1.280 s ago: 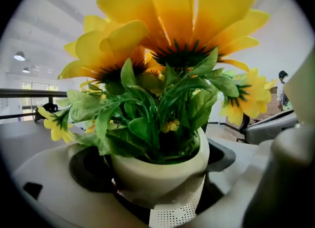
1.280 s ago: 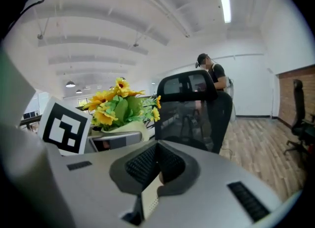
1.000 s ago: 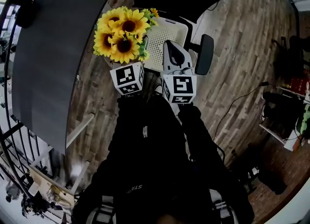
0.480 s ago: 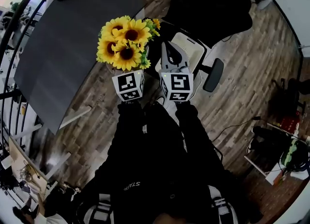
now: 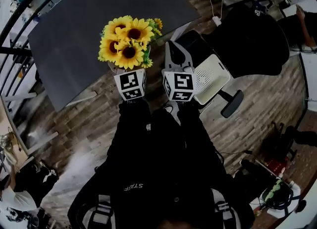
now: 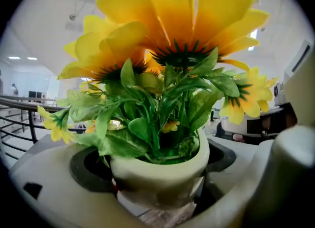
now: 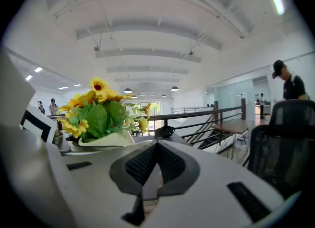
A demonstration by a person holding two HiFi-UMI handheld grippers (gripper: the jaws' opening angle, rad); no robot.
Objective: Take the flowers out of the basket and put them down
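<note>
A bunch of yellow sunflowers [image 5: 128, 42] with green leaves stands in a small cream pot [image 6: 158, 172]. My left gripper [image 6: 153, 178] is shut on that pot, one jaw on each side. From the head view the blooms hide the pot and the left jaws; they hang over the near edge of a dark table [image 5: 84, 25]. My right gripper [image 5: 173, 50] is just to the right of the flowers, shut and holding nothing. In the right gripper view its pads [image 7: 142, 165] meet, and the flowers [image 7: 98, 116] show at the left. I see no basket for certain.
A white perforated chair seat [image 5: 210, 77] and a black office chair [image 5: 252, 35] stand to the right on the wood floor [image 5: 74, 124]. A black chair back [image 7: 283, 138] and a railing [image 7: 206, 116] lie ahead of the right gripper. A person [image 7: 290, 81] stands far off.
The view has swung: the dark table now lies under and behind the flowers, and the white seat has slid off to the right. Both grippers keep the same pose side by side.
</note>
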